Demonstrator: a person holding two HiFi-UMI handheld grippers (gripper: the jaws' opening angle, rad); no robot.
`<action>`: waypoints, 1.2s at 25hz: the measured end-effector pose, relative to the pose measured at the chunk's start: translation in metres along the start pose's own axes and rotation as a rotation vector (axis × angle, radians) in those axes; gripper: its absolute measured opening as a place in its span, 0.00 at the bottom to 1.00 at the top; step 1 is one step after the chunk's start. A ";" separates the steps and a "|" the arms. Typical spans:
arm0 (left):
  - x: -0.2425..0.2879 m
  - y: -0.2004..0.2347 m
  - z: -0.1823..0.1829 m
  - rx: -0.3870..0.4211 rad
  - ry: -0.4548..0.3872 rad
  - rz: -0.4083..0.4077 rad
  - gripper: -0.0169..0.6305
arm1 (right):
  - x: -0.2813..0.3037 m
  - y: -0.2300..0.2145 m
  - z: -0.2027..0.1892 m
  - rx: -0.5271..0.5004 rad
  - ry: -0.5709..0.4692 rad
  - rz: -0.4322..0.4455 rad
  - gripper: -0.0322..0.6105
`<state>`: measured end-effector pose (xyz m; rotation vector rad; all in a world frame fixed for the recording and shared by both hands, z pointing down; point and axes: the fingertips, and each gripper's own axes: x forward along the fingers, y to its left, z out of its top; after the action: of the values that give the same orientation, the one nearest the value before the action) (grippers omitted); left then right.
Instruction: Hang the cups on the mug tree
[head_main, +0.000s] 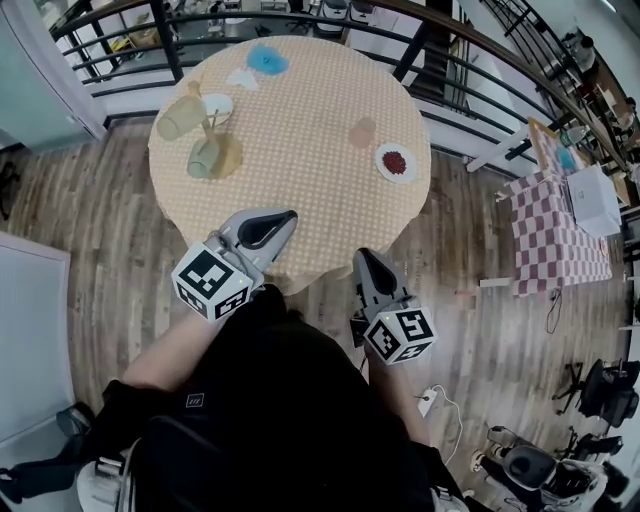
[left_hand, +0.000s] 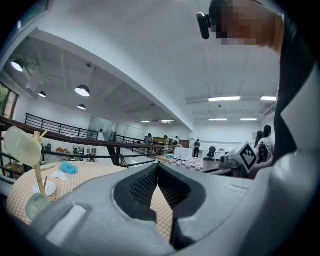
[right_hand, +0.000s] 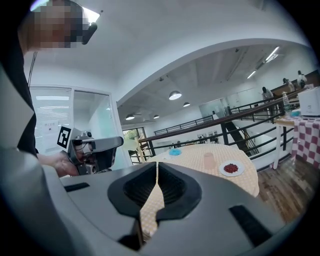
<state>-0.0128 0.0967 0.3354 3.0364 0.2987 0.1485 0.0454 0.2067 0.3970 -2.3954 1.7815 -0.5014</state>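
Both grippers are closed up tight with nothing in them right now: the left gripper (head_main: 283, 218) and right gripper (head_main: 366, 260) just hover at the near edge of the round worktop (head_main: 300, 140), and their own views show the pads pressed together with only checked cloth beyond. The mug tree (head_main: 212, 135) is over on the left side of the worktop and looks like it's already got two on it, an upper cup (head_main: 182, 118) and a lower cup (head_main: 203, 158). The loose cup (head_main: 362, 132) stands on its own right of centre, near a plate (head_main: 383, 155) of red bits. What I'd worry about: if the right gripper goes in without opening first, closed jaws will just shove that cup over, and it looks light enough to skid or roll, maybe into the plate. I can't tell which way its handle points, so a bad grab could leave it facing the wrong way for a peg. The other worry is the tree itself. It looks skinny and loaded on one side, so bumping it while fishing for a free peg could knock a hung cup off or tip the whole thing. The cloth could also bunch up and drag stuff if a jaw catches it.
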 end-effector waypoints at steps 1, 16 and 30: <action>0.004 0.001 0.000 0.006 0.004 0.003 0.04 | 0.000 -0.002 0.000 0.003 0.003 0.002 0.08; 0.078 0.085 -0.003 0.031 0.016 -0.005 0.04 | 0.097 -0.056 0.027 -0.019 0.042 -0.005 0.09; 0.225 0.122 -0.046 0.044 0.093 0.086 0.24 | 0.139 -0.175 0.016 -0.045 0.159 0.082 0.09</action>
<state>0.2252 0.0256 0.4121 3.0932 0.1803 0.2935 0.2449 0.1264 0.4585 -2.3597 1.9668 -0.6658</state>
